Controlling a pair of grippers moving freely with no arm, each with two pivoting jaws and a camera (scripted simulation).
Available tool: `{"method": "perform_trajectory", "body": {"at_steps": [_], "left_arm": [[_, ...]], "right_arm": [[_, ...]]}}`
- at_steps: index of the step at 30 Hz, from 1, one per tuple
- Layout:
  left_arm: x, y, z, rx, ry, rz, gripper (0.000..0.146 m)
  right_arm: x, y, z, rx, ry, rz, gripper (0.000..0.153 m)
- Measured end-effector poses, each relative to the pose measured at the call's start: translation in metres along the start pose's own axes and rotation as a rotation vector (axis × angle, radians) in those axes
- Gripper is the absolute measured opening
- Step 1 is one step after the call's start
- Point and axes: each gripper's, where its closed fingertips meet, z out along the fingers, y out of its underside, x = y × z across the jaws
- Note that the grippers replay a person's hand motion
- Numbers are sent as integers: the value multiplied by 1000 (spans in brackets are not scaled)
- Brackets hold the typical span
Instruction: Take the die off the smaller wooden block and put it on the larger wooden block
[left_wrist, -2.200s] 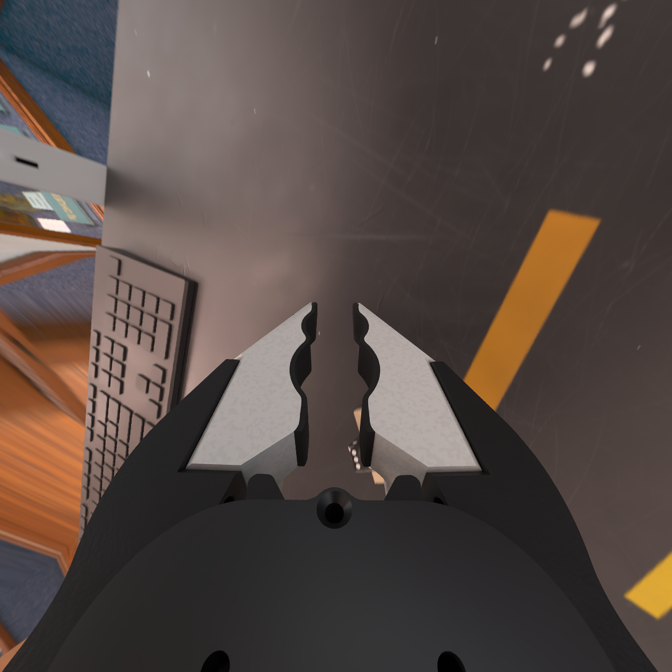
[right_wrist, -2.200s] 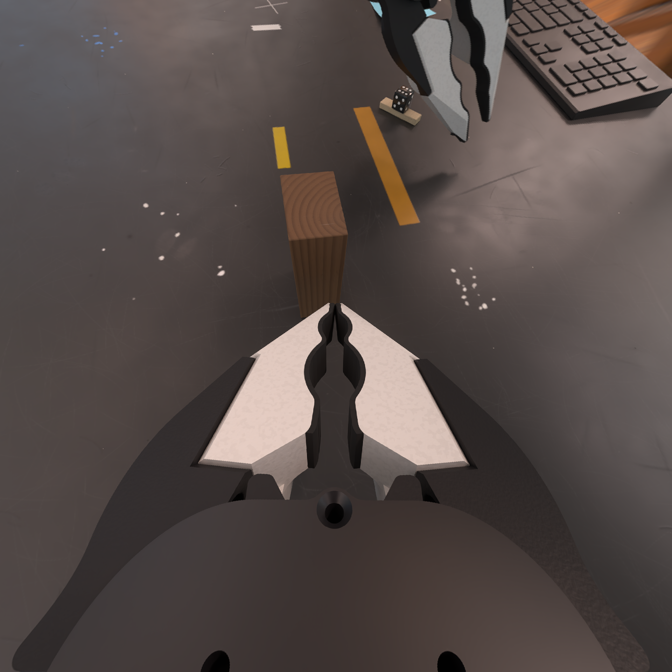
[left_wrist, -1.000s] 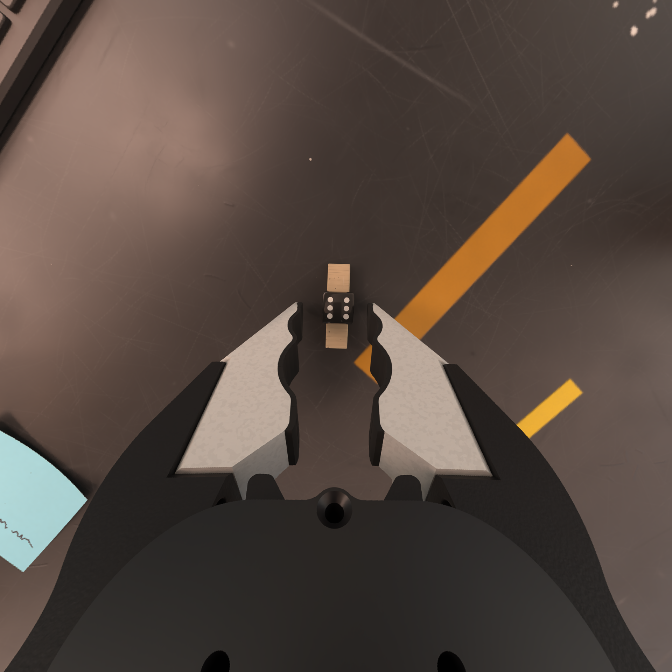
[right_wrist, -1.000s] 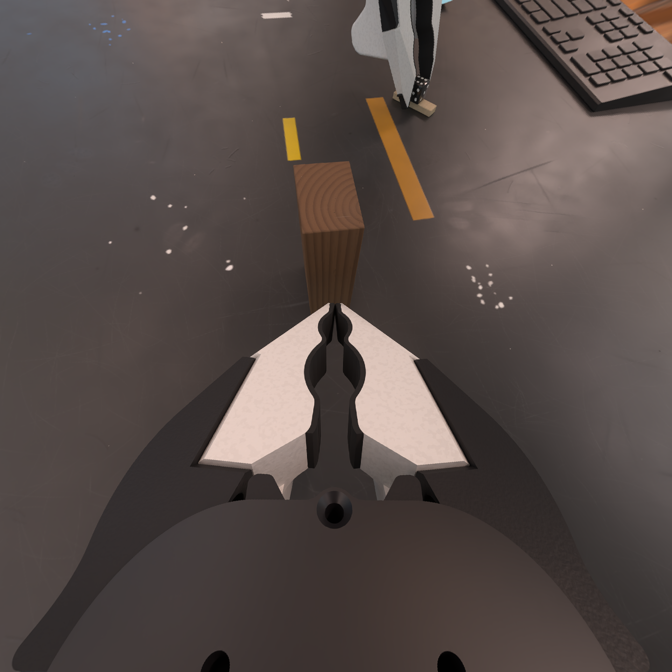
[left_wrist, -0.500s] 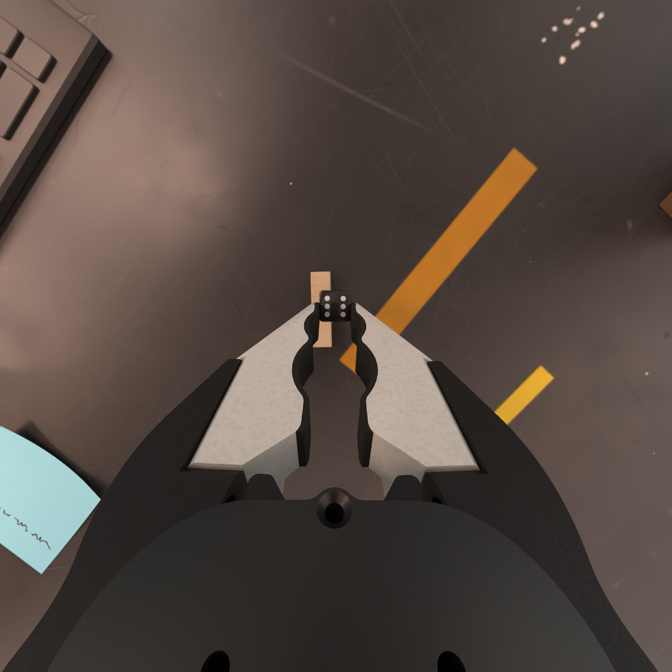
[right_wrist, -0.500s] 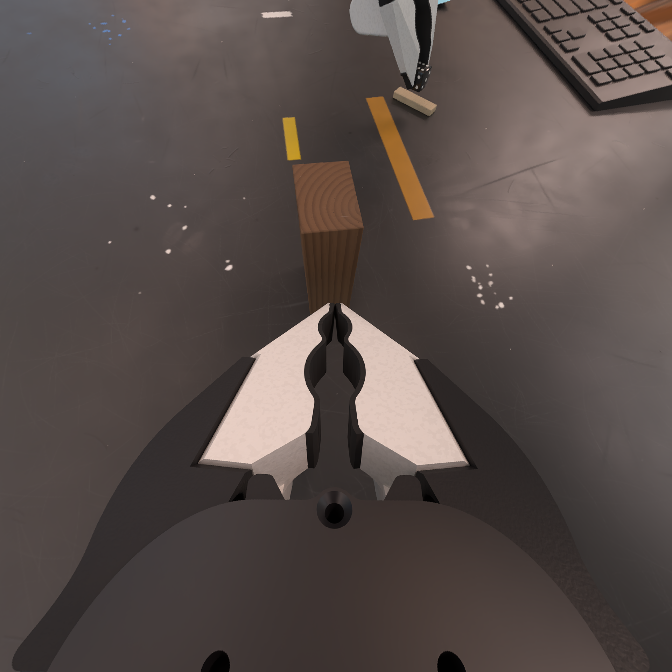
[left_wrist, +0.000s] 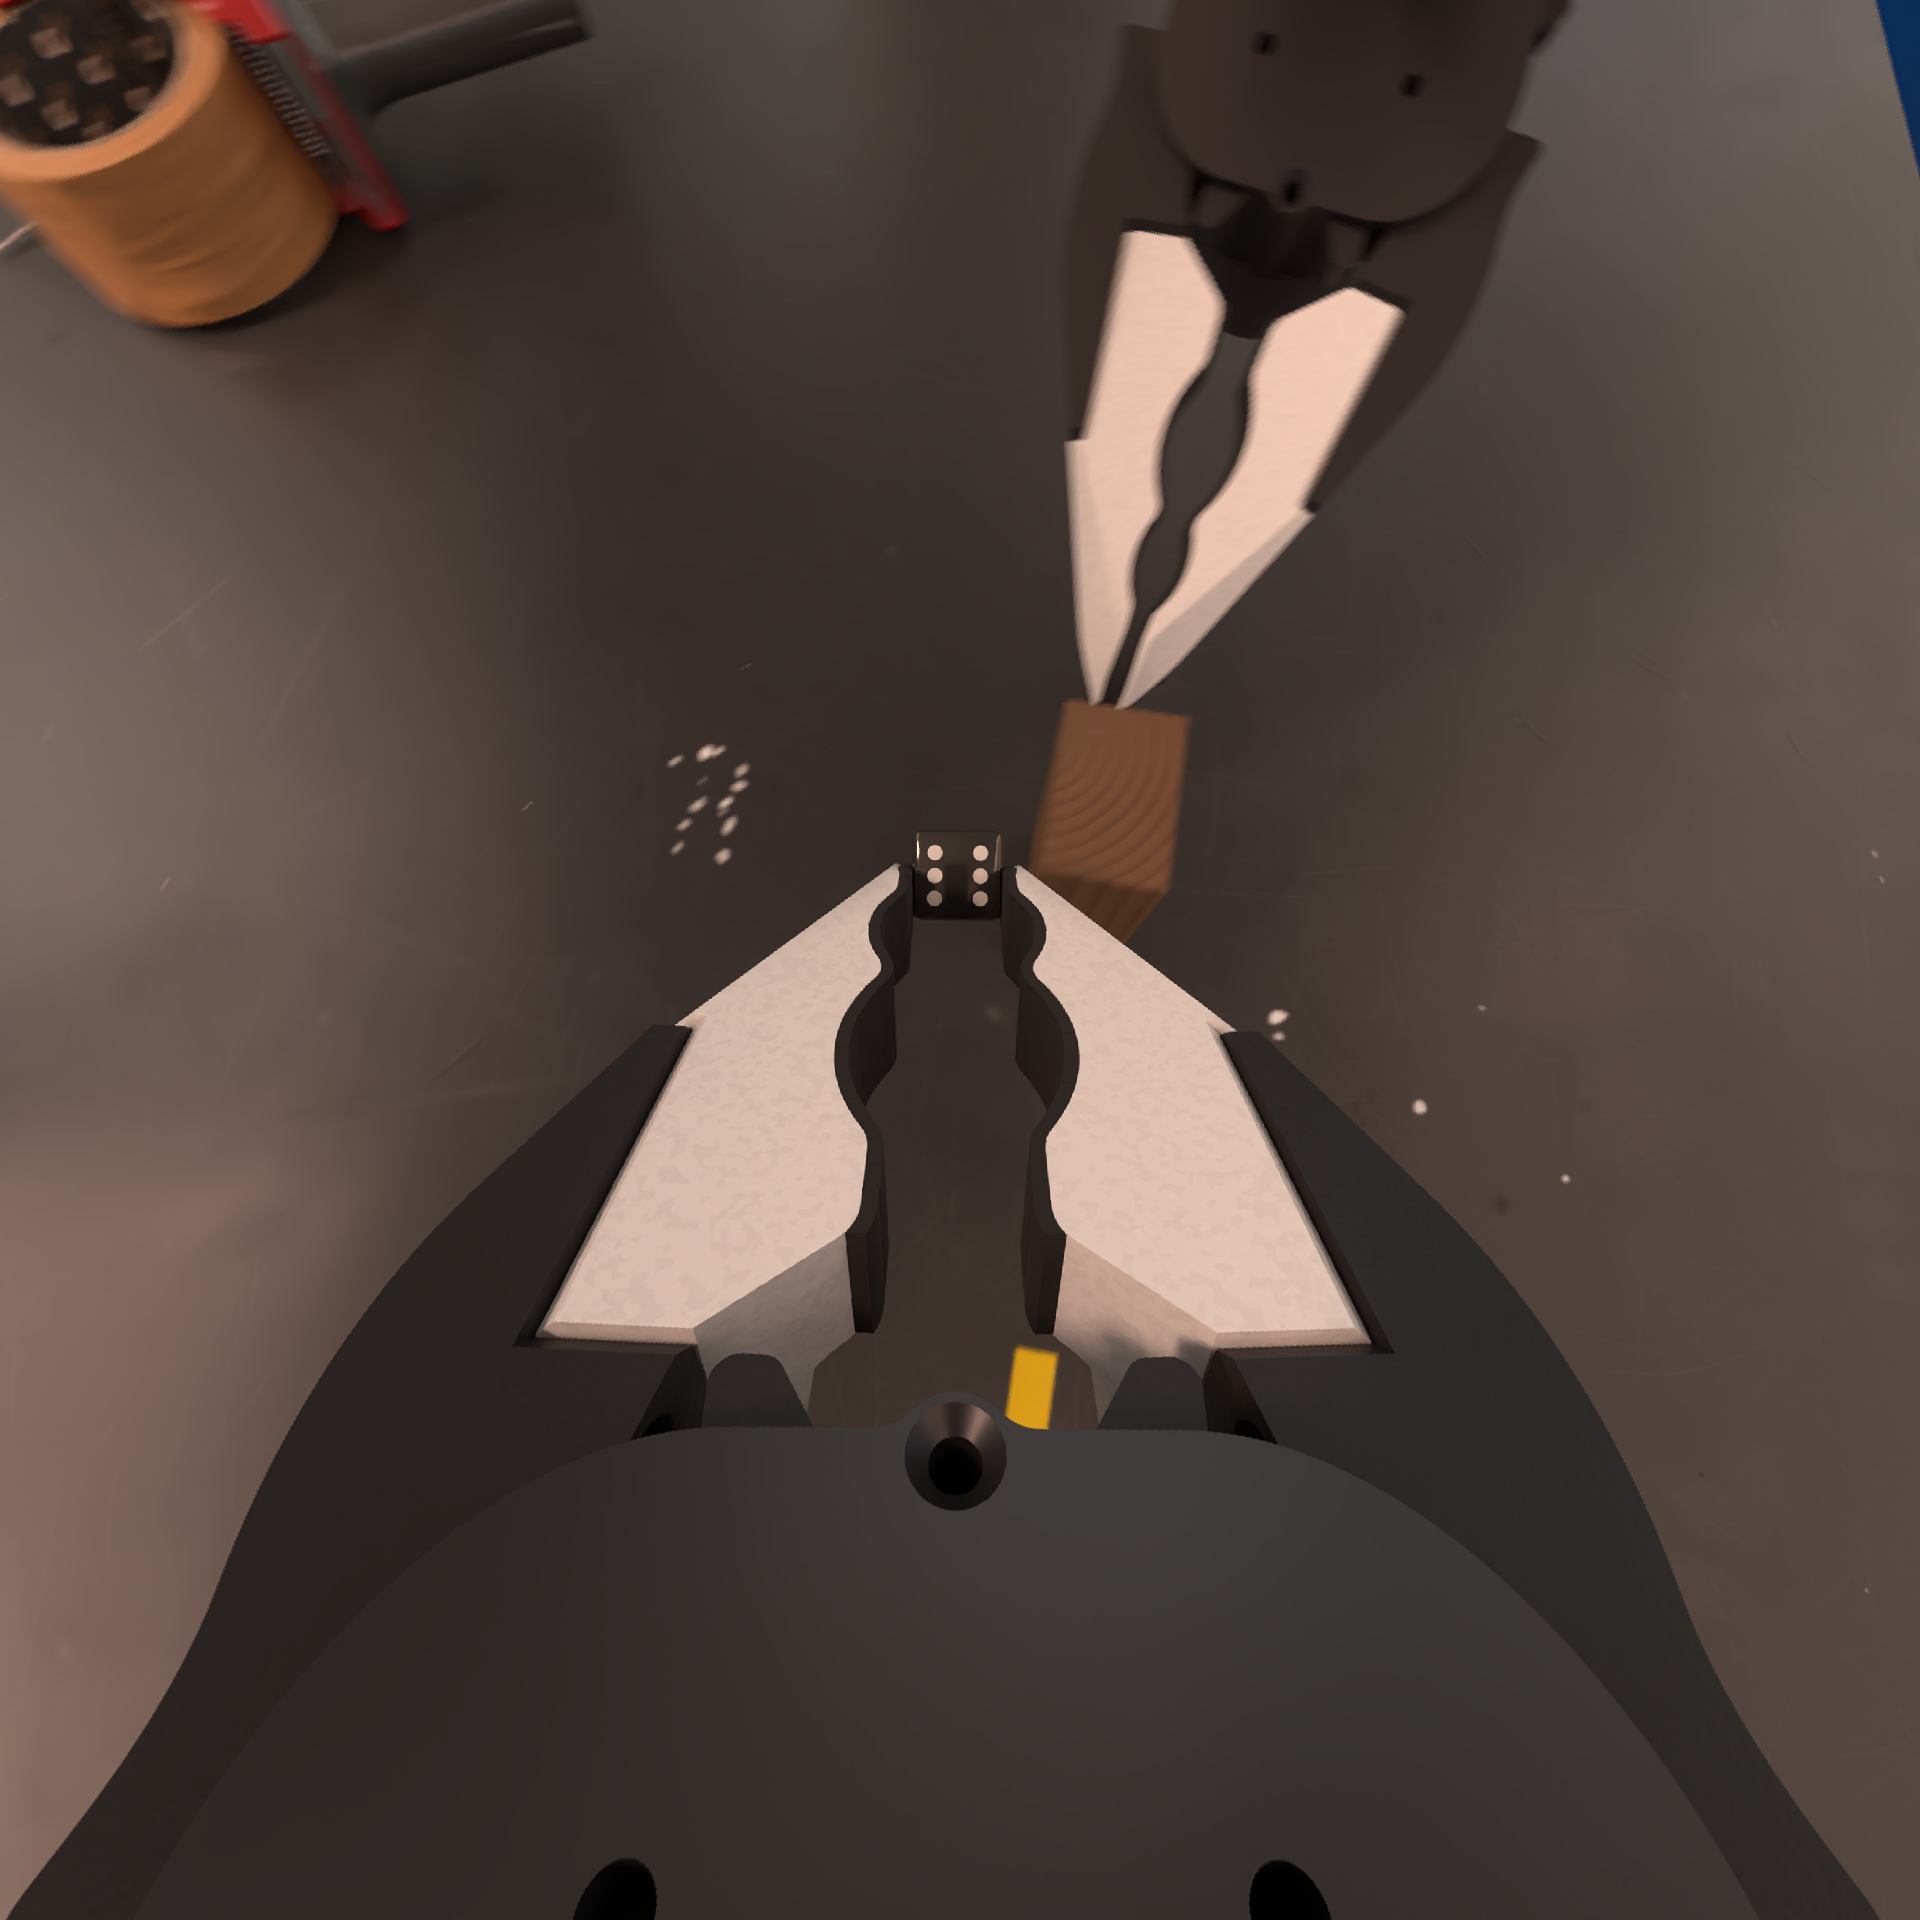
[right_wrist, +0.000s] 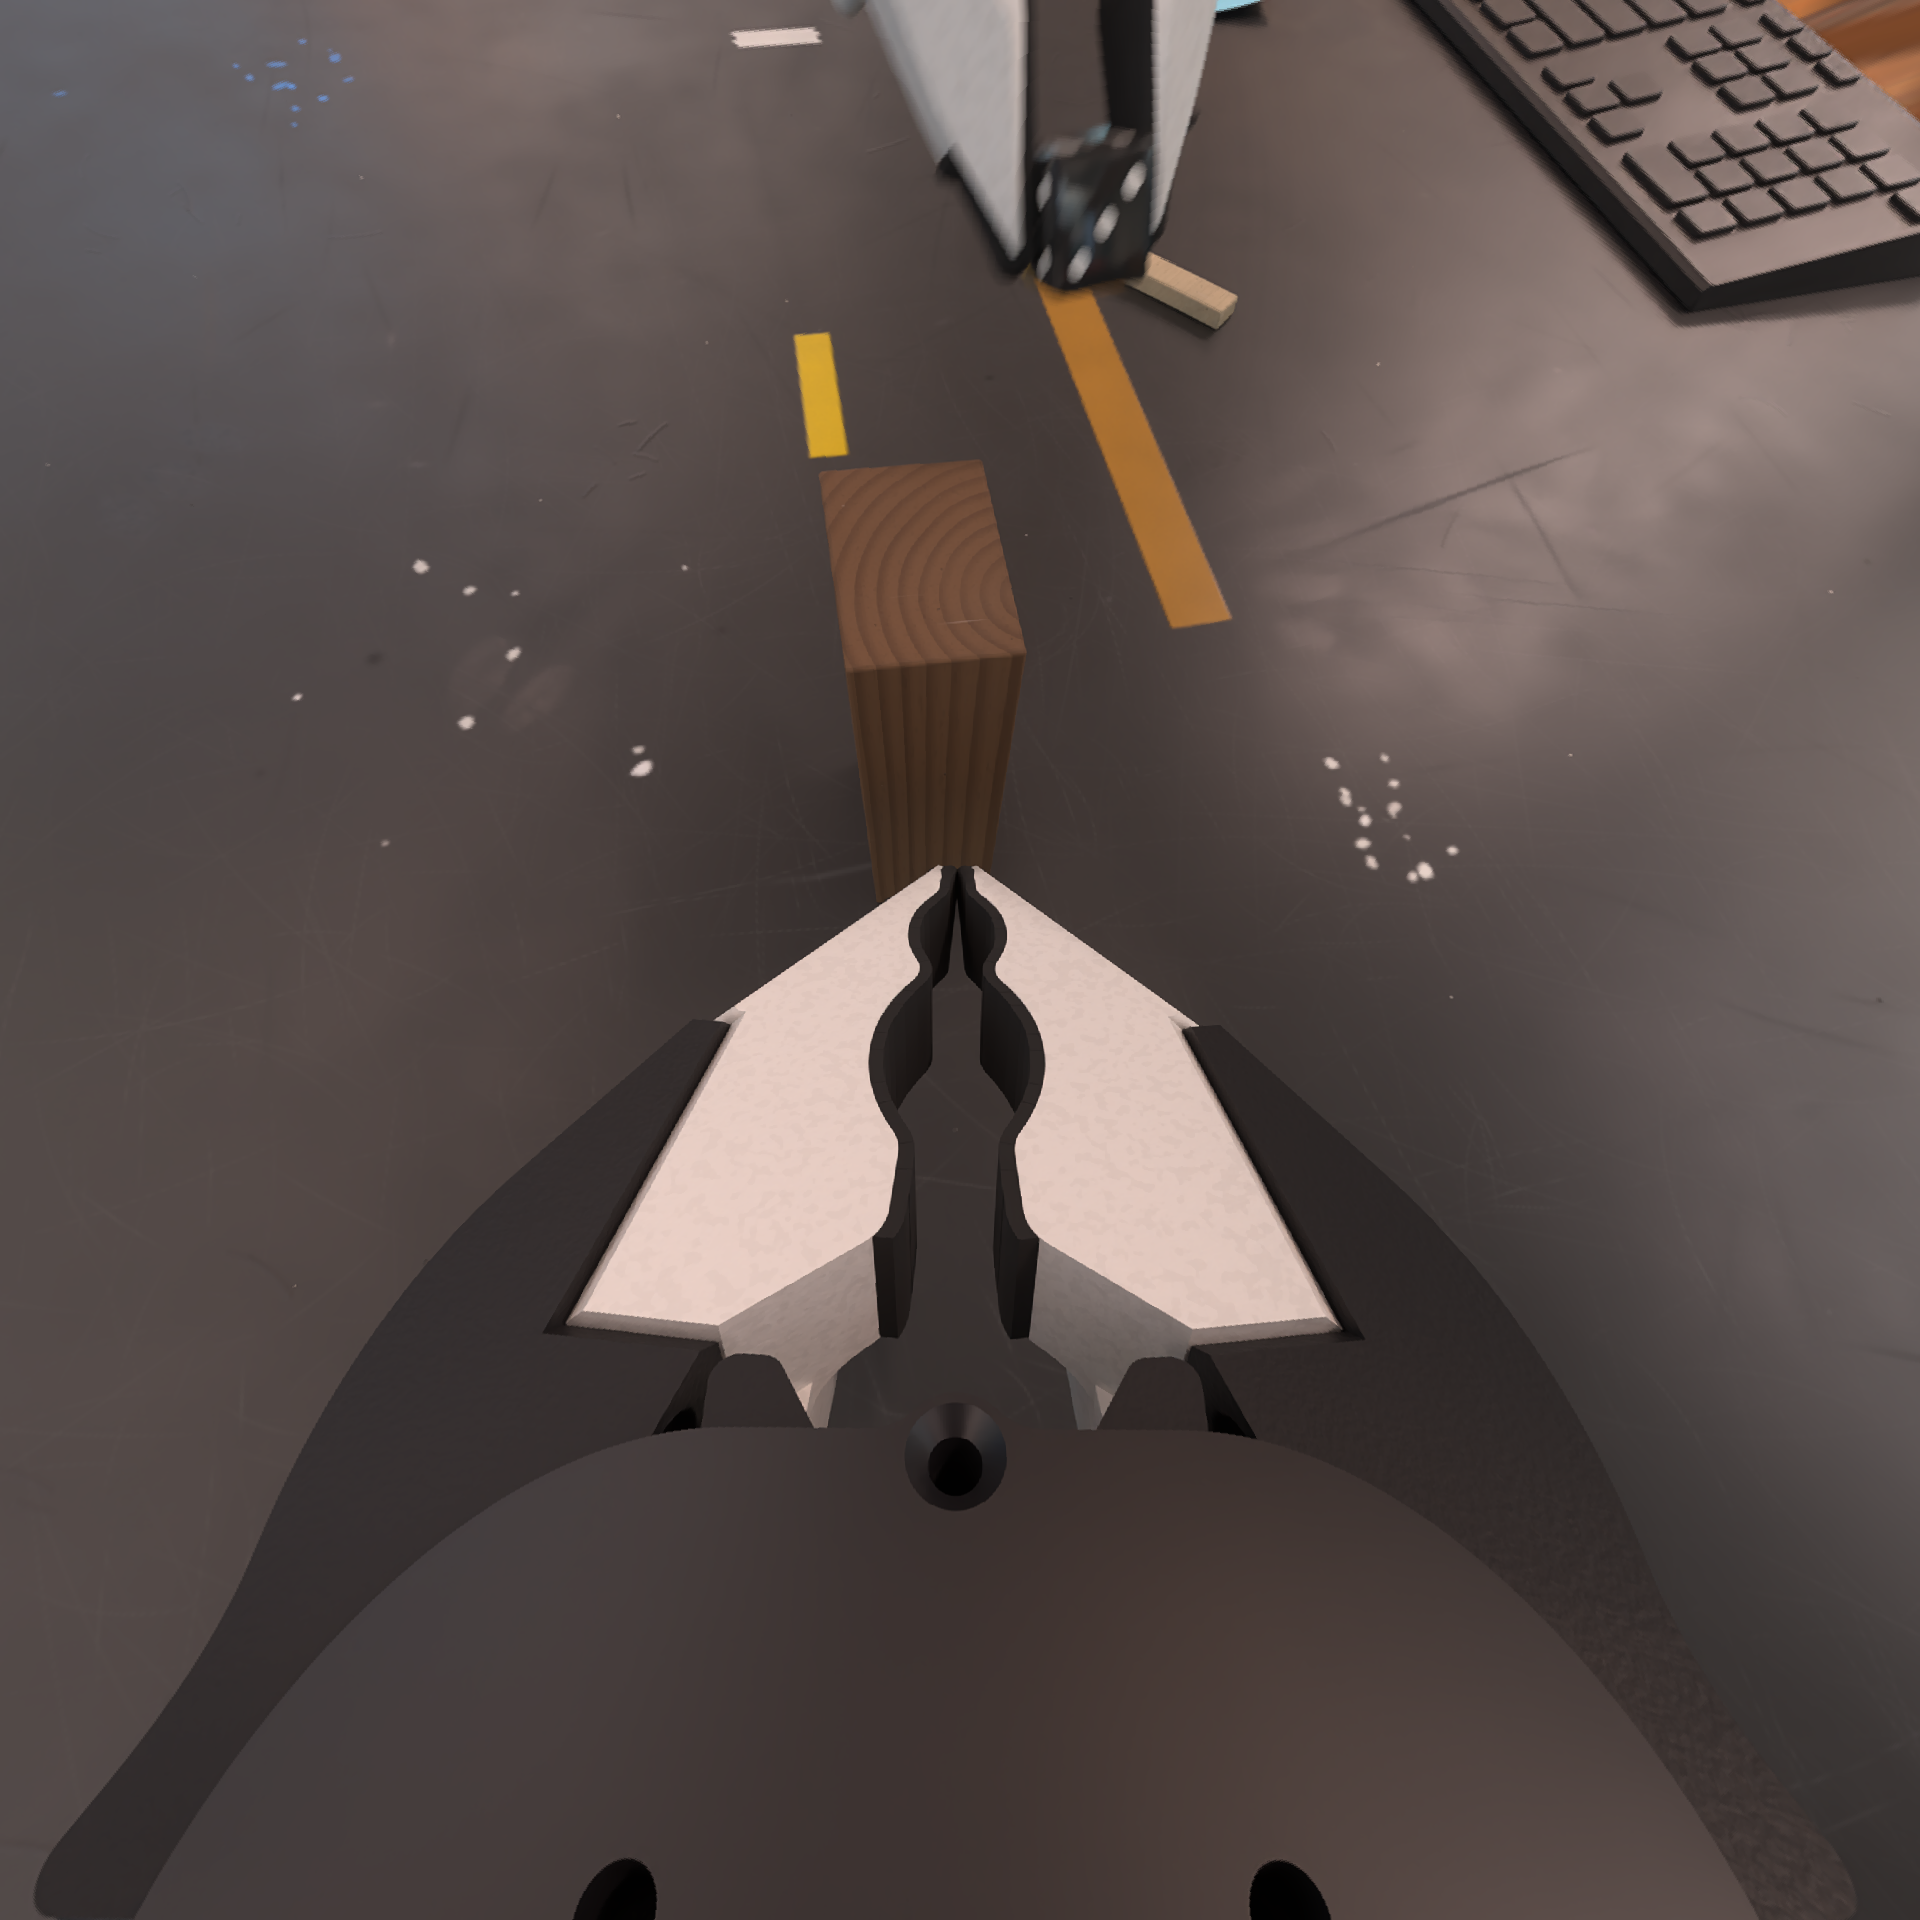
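Observation:
My left gripper (left_wrist: 957, 896) is shut on the black die (left_wrist: 957, 875) with white pips, held at its fingertips above the dark table. It also shows in the right wrist view (right_wrist: 1091, 208), lifted clear of the small pale wooden block (right_wrist: 1190, 292) lying flat behind it. The larger dark brown wooden block (right_wrist: 920, 582) stands upright in the middle; in the left wrist view the block (left_wrist: 1114, 808) lies just ahead and right of the die. My right gripper (right_wrist: 957, 878) is shut and empty, its tips just short of the large block's near side; it also shows in the left wrist view (left_wrist: 1117, 694).
A black keyboard (right_wrist: 1704, 135) lies at the far right. An orange tape strip (right_wrist: 1132, 457) and a short yellow strip (right_wrist: 820, 395) mark the table (right_wrist: 312, 935). A roll of brown tape (left_wrist: 156, 177) and a red-edged tool (left_wrist: 343, 135) sit at the far left.
My left gripper closed on the die, lifted it off the small block and swung towards the large block. My right gripper has not moved.

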Motion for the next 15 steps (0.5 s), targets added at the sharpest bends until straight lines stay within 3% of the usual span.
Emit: {"method": "perform_trajectory", "body": {"at_steps": [5, 14, 15], "left_arm": [[32, -9, 26, -67, 85, 96, 16], [37, -6, 34, -113, 71, 151, 16], [37, -6, 35, -115, 67, 156, 23]], "right_arm": [[-2, -1, 0, -2, -4, -6, 0], [-3, -1, 0, 3, -16, 4, 0], [-3, -1, 0, 4, -18, 5, 0]]}}
